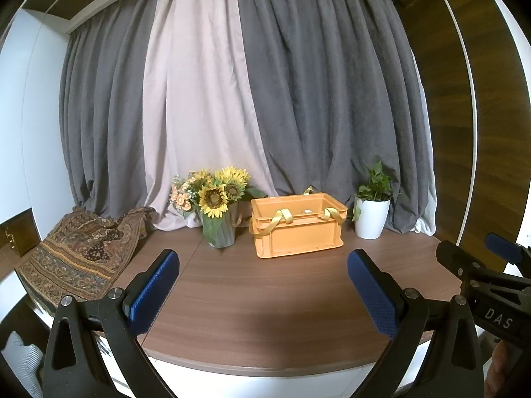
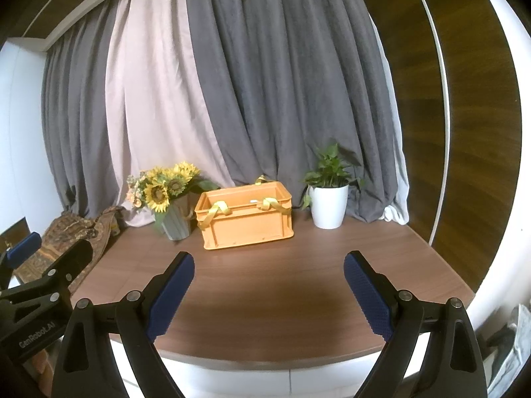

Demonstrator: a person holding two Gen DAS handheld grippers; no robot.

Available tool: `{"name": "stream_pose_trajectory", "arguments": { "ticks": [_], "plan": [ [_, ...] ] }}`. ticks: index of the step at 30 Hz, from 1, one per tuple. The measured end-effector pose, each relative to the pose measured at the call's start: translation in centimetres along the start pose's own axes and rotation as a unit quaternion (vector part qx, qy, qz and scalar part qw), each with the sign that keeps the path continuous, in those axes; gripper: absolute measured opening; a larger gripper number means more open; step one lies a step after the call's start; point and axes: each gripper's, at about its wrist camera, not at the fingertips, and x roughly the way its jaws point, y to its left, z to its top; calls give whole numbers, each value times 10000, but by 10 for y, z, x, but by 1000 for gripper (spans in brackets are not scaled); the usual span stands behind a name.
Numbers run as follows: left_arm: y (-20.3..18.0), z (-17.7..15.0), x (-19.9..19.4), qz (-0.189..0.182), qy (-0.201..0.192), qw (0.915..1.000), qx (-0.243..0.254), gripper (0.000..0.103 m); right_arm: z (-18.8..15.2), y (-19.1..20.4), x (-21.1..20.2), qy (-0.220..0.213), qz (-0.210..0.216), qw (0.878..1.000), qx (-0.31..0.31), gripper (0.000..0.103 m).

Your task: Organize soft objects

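Observation:
An orange plastic crate (image 1: 298, 230) with yellow ribbon handles stands at the back of the brown table (image 1: 265, 298); it also shows in the right wrist view (image 2: 245, 220). A patterned brown cloth (image 1: 79, 255) lies crumpled at the table's left end, also in the right wrist view (image 2: 76, 232). My left gripper (image 1: 264, 265) is open and empty over the table's front part. My right gripper (image 2: 268, 267) is open and empty beside it, to the right. What the crate holds is mostly hidden.
A vase of sunflowers (image 1: 219, 205) stands left of the crate. A white pot with a green plant (image 1: 371, 214) stands to its right. Grey and pink curtains (image 1: 265, 99) hang behind. The table's front edge (image 1: 265, 369) is curved.

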Motion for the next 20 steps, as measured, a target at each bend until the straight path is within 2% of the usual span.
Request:
{"name": "stream_pose_trajectory", "arguments": {
  "ticks": [20],
  "plan": [
    [-4,1,-5,-45,40,10000,-24,103,-1,-1,-3,6,27,10000,1,93]
  ]
}}
